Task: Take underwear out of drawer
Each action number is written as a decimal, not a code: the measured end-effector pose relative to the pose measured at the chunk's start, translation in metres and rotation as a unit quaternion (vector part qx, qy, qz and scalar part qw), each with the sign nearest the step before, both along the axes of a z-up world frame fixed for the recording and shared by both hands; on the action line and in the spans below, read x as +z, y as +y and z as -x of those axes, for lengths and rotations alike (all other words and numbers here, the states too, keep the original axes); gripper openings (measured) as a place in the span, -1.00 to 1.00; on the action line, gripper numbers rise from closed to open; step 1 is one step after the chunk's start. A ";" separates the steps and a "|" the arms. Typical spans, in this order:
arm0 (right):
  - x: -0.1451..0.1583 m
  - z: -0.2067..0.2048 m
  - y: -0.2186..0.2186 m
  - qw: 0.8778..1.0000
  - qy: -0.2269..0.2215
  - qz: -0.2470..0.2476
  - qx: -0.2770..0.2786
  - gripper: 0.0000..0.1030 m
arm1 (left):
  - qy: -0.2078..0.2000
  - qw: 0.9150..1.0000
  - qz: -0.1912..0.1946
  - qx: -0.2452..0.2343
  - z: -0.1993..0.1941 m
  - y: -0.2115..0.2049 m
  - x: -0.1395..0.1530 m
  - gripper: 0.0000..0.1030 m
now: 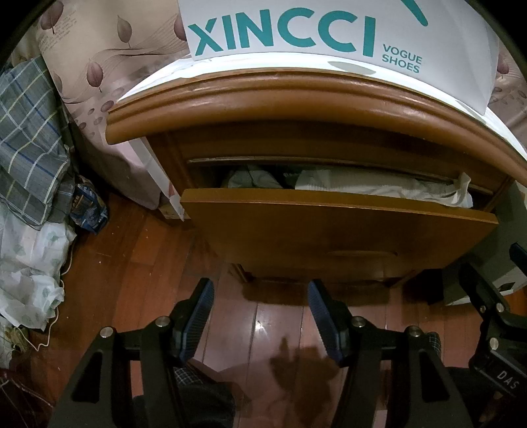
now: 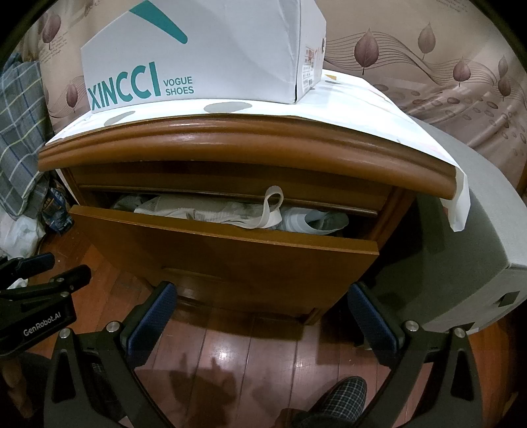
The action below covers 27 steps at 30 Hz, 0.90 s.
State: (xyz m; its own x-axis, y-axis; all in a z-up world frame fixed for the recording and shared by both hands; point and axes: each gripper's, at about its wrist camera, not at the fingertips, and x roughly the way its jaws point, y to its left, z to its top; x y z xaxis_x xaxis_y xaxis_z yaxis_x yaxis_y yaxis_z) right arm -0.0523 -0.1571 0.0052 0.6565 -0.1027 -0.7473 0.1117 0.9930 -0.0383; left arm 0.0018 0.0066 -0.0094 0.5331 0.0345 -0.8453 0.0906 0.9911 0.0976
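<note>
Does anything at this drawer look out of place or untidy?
Yes. A white strap loop sticks up from the crumpled clothes in the half-open drawer, almost at the frame above. It may catch there.

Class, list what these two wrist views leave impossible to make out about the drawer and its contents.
- Which cloth is underwear: pale crumpled fabric only, both views; drawer front hides most.
- Drawer depth and back: dark under the cabinet top, both views.
- Shoe box top: cut off by the upper edge, left wrist view.
- Lower drawer: hidden behind the open drawer front.
</note>
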 end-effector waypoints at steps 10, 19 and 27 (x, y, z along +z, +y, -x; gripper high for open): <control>0.001 0.000 0.002 1.000 0.001 -0.003 0.000 0.99 | 0.004 1.000 0.002 0.000 -0.001 0.000 0.000 0.18; 0.002 -0.001 0.001 1.000 -0.001 -0.003 -0.001 0.99 | 0.006 1.000 0.023 0.007 -0.004 0.003 0.001 0.18; 0.006 -0.001 -0.008 1.000 -0.008 -0.026 -0.011 0.99 | 0.021 0.998 0.053 0.022 -0.008 0.011 -0.001 0.18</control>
State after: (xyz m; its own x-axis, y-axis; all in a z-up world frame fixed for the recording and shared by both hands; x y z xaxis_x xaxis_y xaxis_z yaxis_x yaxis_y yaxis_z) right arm -0.0513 -0.1648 0.0108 0.6660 -0.0789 -0.7418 0.1346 0.9908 0.0155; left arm 0.0093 0.0175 -0.0106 0.4965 -0.0346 -0.8674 0.0487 0.9987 -0.0120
